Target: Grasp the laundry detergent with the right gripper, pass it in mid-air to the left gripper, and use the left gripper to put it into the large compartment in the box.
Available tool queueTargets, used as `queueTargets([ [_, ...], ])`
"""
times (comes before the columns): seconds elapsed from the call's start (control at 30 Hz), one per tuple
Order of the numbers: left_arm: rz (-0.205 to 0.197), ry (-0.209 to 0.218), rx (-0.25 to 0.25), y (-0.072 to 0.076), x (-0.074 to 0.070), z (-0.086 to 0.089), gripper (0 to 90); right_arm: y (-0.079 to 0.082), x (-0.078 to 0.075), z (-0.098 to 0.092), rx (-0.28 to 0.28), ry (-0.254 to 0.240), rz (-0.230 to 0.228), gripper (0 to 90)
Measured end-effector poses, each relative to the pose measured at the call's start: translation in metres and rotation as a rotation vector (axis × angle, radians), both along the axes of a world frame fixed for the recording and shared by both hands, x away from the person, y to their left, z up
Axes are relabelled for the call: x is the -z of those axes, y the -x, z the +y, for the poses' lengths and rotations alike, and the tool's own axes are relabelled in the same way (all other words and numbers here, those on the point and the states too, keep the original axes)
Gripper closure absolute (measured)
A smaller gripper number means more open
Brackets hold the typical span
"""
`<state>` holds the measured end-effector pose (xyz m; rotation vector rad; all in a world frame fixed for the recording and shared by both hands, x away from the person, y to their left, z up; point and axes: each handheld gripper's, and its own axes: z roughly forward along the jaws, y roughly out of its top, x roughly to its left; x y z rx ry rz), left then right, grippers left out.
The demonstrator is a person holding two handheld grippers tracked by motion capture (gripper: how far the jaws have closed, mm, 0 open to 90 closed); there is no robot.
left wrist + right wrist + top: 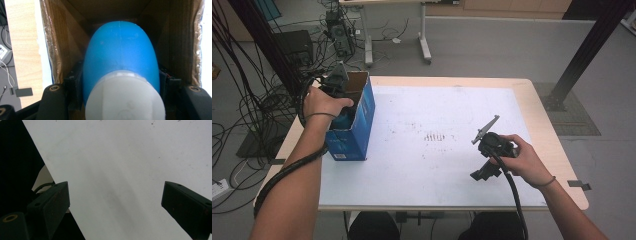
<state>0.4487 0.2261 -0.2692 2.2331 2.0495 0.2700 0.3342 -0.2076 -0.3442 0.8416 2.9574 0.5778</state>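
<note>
A blue bottle [120, 50] with a white cap [125, 100] sits between the jaws of my left gripper [120, 77], which is shut on its sides. Bottle and jaws are down inside a cardboard box [57, 50]. In the high view that box [358, 127] is blue outside and stands at the table's left edge, with my left gripper [345, 116] reaching into its open top. My right gripper [482, 174] hovers low over the white sheet [437, 110] at the front right. Its jaws are wide open in the right gripper view, with nothing between its fingers [53, 200].
The wooden table's near edge [452, 206] runs just below the white sheet. Black cables [242, 100] hang and lie on the floor at the left. A desk frame [424, 45] stands behind the table, and a black post [582, 55] rises at the back right.
</note>
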Motion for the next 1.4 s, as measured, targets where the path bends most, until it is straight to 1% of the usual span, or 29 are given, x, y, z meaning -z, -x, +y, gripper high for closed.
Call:
queueTargets([
  [0.13, -0.002, 0.002, -0.006, 0.0005, 0.0000, 0.0006, 37.7, 0.0002, 0.0003, 0.0002, 0.000, 0.000, 0.000, 8.3],
  [0.37, 0.009, -0.010, -0.008, 0.0000, -0.0005, -0.0019, 37.7, 0.0007, -0.0004, 0.0005, -0.001, 0.003, -0.004, 8.3],
  [0.67, 0.011, -0.008, -0.015, -0.0001, -0.0006, -0.0014, 37.7, 0.0007, -0.0009, -0.0012, 0.006, 0.005, -0.005, 8.3],
  [0.93, 0.009, -0.009, -0.017, 0.0003, -0.0005, -0.0020, 37.7, 0.0009, -0.0009, 0.0007, 0.001, 0.007, -0.005, 8.3],
  [1.4, 0.006, 0.000, -0.027, 0.0013, -0.0005, 0.0000, 37.7, 0.0008, -0.0011, 0.0015, -0.001, 0.009, -0.005, 8.4],
])
